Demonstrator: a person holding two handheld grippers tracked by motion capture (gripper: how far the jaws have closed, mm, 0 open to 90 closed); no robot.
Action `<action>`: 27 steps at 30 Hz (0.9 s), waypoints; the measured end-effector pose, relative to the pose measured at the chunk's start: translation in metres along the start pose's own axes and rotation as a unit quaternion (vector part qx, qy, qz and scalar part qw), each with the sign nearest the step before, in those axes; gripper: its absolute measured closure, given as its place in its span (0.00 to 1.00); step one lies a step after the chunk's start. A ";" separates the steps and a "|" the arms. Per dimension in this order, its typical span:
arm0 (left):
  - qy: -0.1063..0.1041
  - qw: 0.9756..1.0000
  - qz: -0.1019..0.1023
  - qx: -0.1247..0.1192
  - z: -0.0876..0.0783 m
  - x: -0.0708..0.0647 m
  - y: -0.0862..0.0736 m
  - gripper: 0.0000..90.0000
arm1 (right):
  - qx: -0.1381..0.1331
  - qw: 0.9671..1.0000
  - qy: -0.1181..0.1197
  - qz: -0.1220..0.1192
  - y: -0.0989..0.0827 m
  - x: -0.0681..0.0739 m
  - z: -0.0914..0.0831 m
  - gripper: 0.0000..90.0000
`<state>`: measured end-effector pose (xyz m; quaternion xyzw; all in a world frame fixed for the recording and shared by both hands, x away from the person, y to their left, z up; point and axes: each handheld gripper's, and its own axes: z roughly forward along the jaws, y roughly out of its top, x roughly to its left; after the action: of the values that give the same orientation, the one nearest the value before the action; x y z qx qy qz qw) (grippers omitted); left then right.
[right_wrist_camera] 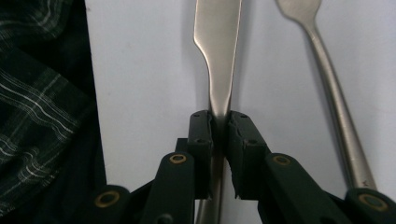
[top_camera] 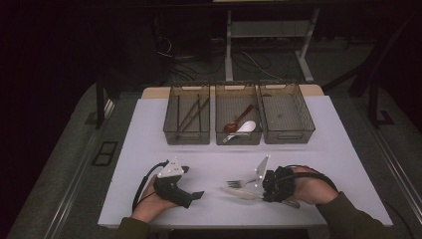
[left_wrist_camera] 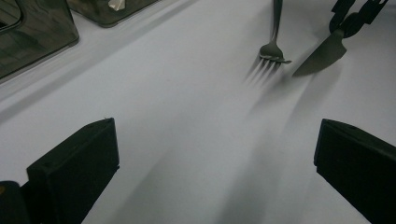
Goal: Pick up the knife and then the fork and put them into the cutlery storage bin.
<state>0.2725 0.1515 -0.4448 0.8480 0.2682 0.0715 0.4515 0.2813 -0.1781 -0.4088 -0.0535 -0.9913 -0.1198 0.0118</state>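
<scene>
A silver table knife (top_camera: 241, 193) lies flat on the white table (top_camera: 149, 149) near the front edge, blade pointing left. My right gripper (top_camera: 263, 186) is shut on its handle; in the right gripper view the pads (right_wrist_camera: 203, 135) press on the knife (right_wrist_camera: 217, 42) from both sides. A silver fork (top_camera: 239, 183) lies just behind it, parallel, and it reappears as the fork (right_wrist_camera: 327, 70) to the right of the jaws. My left gripper (top_camera: 193, 181) rests at the front left, open, nothing between its jaws (left_wrist_camera: 215, 140). Ahead of it lie the fork (left_wrist_camera: 273, 49) and knife blade (left_wrist_camera: 320, 56).
Three dark mesh bins stand in a row at the back: the left bin (top_camera: 186, 135) holds chopsticks, the middle bin (top_camera: 239, 137) a brown spoon and a white spoon, the right bin (top_camera: 287, 135) nothing I can see. Plaid cloth (right_wrist_camera: 37, 116) borders the table's front edge.
</scene>
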 end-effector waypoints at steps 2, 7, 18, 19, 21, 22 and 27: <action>0.000 1.000 -0.001 -0.001 0.000 0.000 0.000 0.00 | -0.015 1.000 0.001 0.003 -0.001 -0.001 -0.003 0.88; -0.001 1.000 -0.003 -0.004 0.000 0.000 0.000 0.00 | -0.067 0.998 -0.002 0.019 -0.007 -0.005 -0.012 0.88; -0.003 1.000 0.000 -0.009 -0.001 0.000 0.000 0.00 | -0.172 0.981 -0.017 0.088 -0.030 -0.019 -0.024 0.88; -0.002 1.000 -0.001 -0.010 -0.001 0.000 0.000 0.00 | -0.179 0.979 -0.018 0.094 -0.033 -0.020 -0.024 0.88; -0.002 1.000 -0.003 -0.013 -0.001 0.000 0.000 0.00 | -0.190 0.976 -0.023 0.107 -0.037 -0.022 -0.026 0.88; -0.002 1.000 -0.003 -0.015 -0.001 0.000 -0.001 0.00 | -0.195 0.974 -0.024 0.110 -0.039 -0.024 -0.027 0.88; 0.001 1.000 0.004 -0.024 -0.002 0.001 0.000 0.00 | -0.227 0.963 -0.039 0.139 -0.049 -0.029 -0.032 0.89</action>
<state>0.2722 0.1533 -0.4440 0.8379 0.2638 0.0804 0.4709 0.3049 -0.2364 -0.3906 -0.1969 -0.9205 -0.3368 -0.0228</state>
